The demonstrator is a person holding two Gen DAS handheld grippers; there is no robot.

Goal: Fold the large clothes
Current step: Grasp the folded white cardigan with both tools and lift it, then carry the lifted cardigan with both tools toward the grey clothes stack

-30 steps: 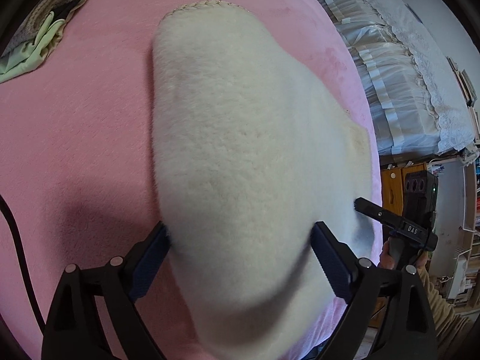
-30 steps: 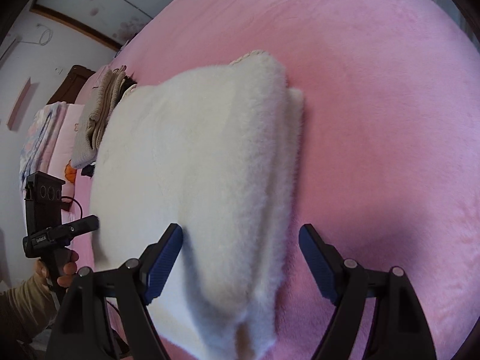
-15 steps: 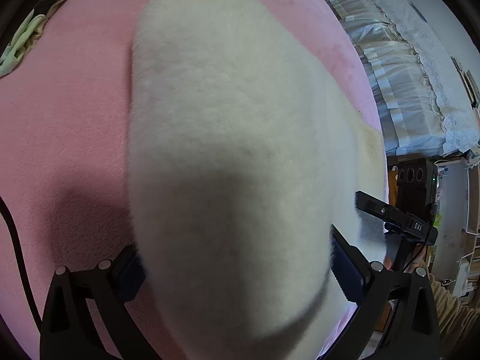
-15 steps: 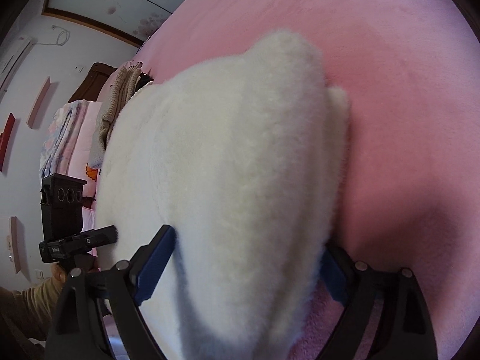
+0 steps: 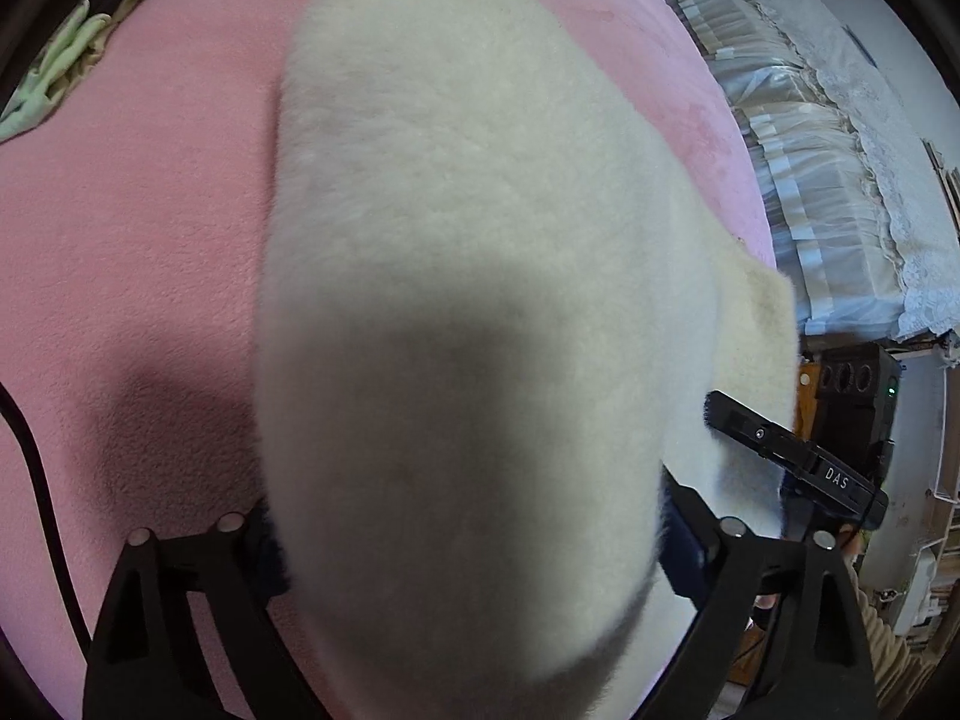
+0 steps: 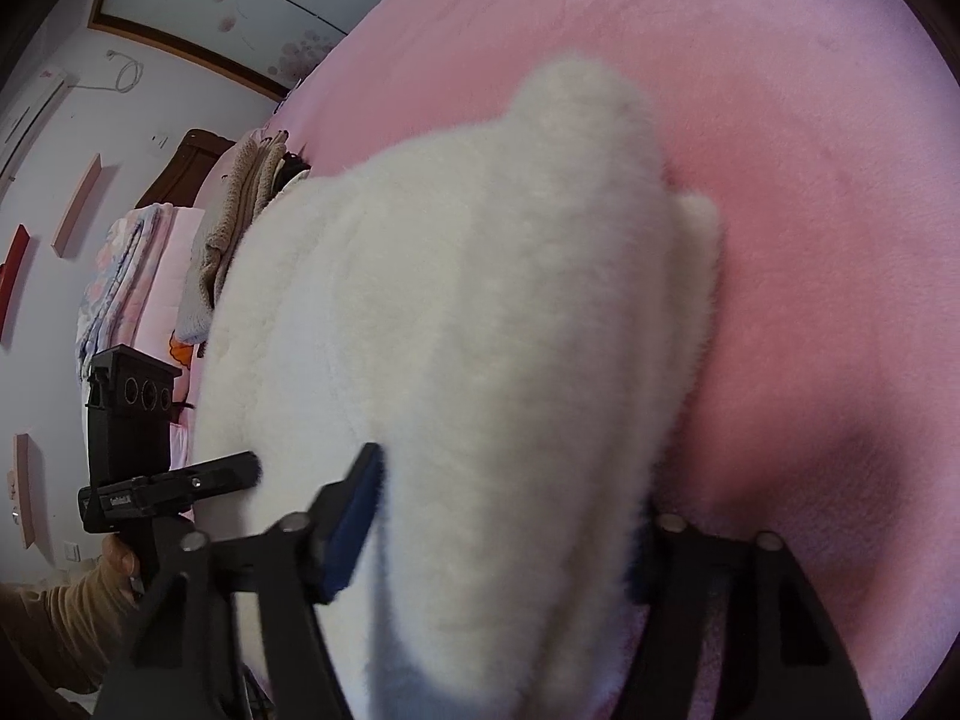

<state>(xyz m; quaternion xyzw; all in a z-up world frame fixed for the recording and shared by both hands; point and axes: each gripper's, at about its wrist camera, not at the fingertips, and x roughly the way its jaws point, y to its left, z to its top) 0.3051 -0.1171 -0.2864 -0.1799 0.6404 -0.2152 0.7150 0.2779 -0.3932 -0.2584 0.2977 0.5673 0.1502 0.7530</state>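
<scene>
Since a second ago, both our grippers have pushed forward, so the white fleece garment [image 5: 480, 276] now fills the space between each pair of fingers instead of lying just ahead of them. It lies folded on the pink blanket [image 5: 132, 228], its stitched hem at the far end. Our left gripper [image 5: 468, 546] has its jaws spread wide with a thick fold of fleece bulging between them, the blue pads mostly buried in pile. Our right gripper [image 6: 498, 516] is likewise spread around the garment's near edge; one blue pad shows beside the fleece, the other is hidden behind it. Neither pair is pinched together. Beyond the blanket we see a pale green cloth [image 5: 54, 90], white frilled bedding [image 5: 828, 168], and a heap of knitted clothes [image 6: 240, 210].
</scene>
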